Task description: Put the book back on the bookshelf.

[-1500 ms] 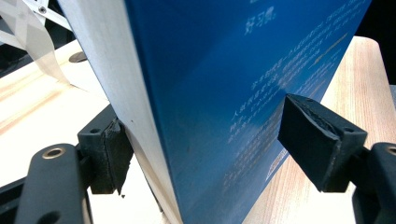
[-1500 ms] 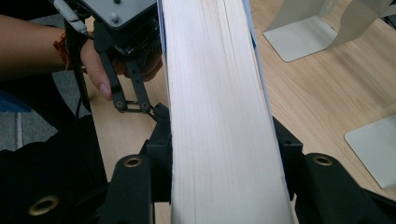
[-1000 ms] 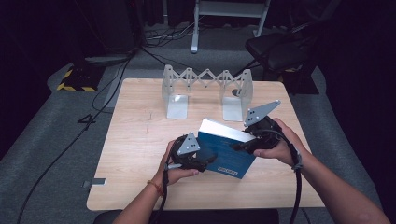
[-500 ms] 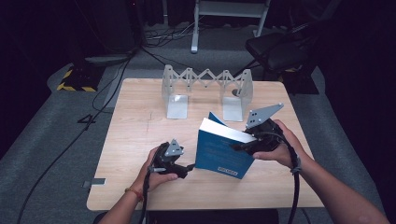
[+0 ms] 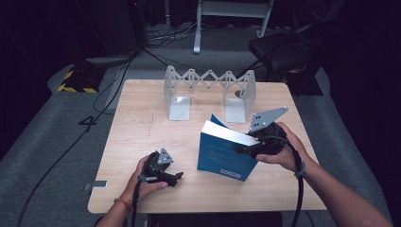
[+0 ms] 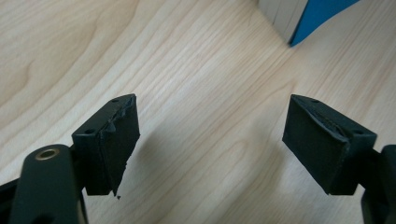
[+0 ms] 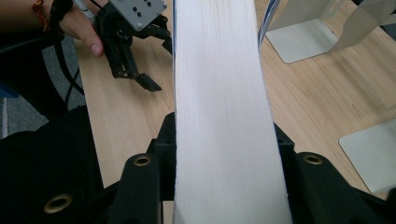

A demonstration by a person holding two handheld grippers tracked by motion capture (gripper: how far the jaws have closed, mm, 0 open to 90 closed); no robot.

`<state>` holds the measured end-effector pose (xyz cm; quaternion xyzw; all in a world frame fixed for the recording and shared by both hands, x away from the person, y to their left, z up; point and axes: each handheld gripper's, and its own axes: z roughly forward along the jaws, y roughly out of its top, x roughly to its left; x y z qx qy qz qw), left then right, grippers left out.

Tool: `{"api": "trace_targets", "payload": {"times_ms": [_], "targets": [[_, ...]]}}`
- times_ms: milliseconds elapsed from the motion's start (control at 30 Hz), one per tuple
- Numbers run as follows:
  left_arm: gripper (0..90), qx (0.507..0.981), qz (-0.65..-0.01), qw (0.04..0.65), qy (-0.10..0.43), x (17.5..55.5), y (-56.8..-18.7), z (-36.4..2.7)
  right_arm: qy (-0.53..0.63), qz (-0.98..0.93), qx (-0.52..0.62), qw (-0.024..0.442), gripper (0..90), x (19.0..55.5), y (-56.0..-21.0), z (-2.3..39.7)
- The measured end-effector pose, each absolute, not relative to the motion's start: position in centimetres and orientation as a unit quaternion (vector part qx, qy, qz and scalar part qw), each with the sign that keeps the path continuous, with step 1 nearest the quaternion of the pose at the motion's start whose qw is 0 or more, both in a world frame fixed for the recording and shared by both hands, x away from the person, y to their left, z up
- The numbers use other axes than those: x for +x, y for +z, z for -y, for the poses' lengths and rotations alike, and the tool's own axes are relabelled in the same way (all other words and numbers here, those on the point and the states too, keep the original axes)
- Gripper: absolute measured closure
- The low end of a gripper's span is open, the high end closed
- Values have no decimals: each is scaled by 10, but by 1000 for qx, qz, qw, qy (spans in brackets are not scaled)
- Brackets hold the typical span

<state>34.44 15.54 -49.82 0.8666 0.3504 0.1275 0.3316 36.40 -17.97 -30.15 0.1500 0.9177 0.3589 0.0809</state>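
A blue-covered book point(image 5: 221, 156) stands upright and a little tilted on the wooden table point(image 5: 142, 127). My right gripper point(image 5: 242, 150) is shut on it from the right, at its top. The right gripper view looks along the white page edge point(image 7: 219, 93), which is pinched between both jaws. My left gripper point(image 5: 179, 176) hovers low over the table to the left of the book, apart from it. Its jaws have just been opening and stand wide, with bare wood between its fingertips point(image 6: 116, 135). A blue corner of the book point(image 6: 317, 11) shows beyond them.
A grey accordion-style rack with metal bookend plates point(image 5: 208, 90) stands at the back middle of the table. A dark chair point(image 5: 283, 52) and cables lie on the floor behind. One bookend plate point(image 7: 303, 42) sits just past the book.
My left gripper has left the book's lower left side, moving left and down toward the table's front. The book has tipped more upright, in the right gripper alone.
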Motion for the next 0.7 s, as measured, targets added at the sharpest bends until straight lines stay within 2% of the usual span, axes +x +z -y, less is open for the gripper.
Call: {"api": "trace_targets", "payload": {"times_ms": [700], "targets": [[148, 852, -369, 344, 140, 344, -504, -164, 369, -912, 159, 88, 614, 367, -302, 183]]}}
